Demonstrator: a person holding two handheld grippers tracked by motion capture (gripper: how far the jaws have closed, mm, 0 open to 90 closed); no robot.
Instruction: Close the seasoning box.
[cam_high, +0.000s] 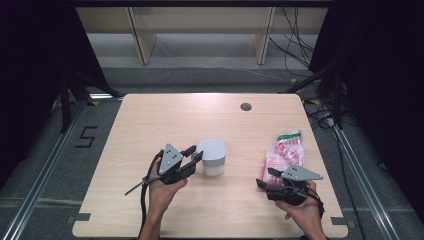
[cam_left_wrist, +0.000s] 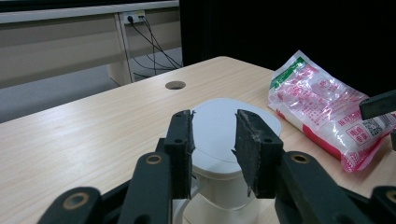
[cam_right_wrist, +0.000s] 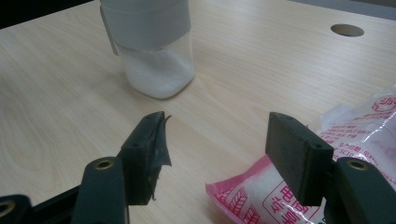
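Item: white-lidded jar (cam_high: 214, 157), clear body holding white granules, upright near the middle of the table (cam_high: 150, 120), somewhat toward its near edge. Lid appears seated.

Item: pink-and-white printed bag (cam_high: 284, 152), lying flat by the right edge of the table, one end pointing toward the near edge.

Left gripper (cam_high: 195, 154): just beside the jar's left side at lid height. Jaws parted, nothing pinched; in the left gripper view its fingertips (cam_left_wrist: 183, 135) frame the lid without pressing, likely letting go or lining up a grip.

Right gripper (cam_high: 266, 178): at the bag's near end, jaws spread; one pad (cam_right_wrist: 294, 156) hangs above the bag's corner, seemingly poised to take it.
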